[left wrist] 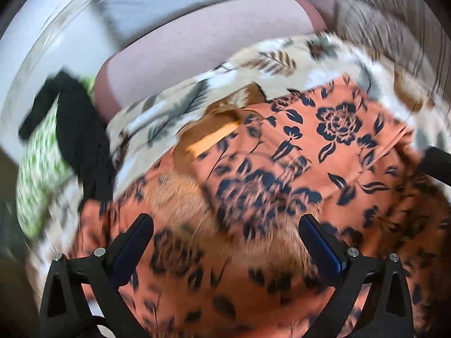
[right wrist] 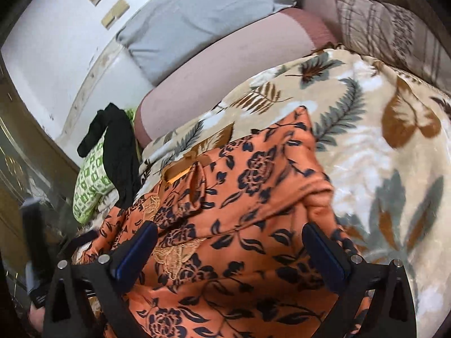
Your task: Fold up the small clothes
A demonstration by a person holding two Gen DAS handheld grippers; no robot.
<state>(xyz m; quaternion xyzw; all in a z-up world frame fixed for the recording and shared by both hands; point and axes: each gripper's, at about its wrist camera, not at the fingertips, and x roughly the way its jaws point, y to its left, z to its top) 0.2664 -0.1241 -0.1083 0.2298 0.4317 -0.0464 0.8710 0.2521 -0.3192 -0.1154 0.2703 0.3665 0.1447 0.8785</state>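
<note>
Leaf-print blanket (right wrist: 366, 146) under orange floral garment (right wrist: 253, 197), white wall (right wrist: 50, 28) behind.

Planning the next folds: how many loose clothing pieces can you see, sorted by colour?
Orange floral garment: 1
Black garment: 1
Green-and-white patterned piece: 1, partly hidden, may not be clothing
Total: 3

Both grippers point downward with jaws spread wide and nothing pinched between the blue pads. The left gripper (left wrist: 225, 225) looks blurred. The right gripper (right wrist: 229, 232) is sharp, its fingers (right wrist: 324, 243) apart.
</note>
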